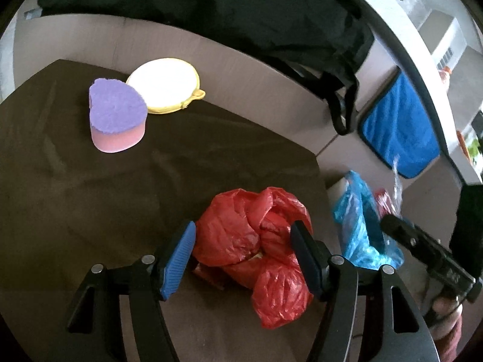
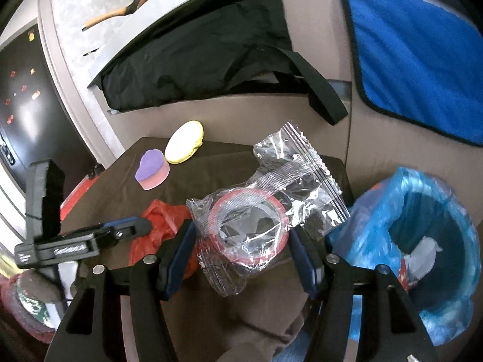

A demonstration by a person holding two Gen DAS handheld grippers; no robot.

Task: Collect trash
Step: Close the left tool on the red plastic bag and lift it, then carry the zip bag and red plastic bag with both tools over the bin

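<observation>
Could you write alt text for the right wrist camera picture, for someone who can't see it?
The right gripper clamps a clear plastic packet holding a red-rimmed tape roll, beside a bin lined with a blue bag. Behind it, a crumpled red bag lies on a dark brown mat.

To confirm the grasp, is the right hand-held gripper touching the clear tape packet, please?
Touching: the right wrist view shows the right hand-held gripper pinching the clear tape packet.

Sponge (image 1: 117,117) beside pad (image 1: 164,86), on cloth (image 1: 75,196)
</observation>
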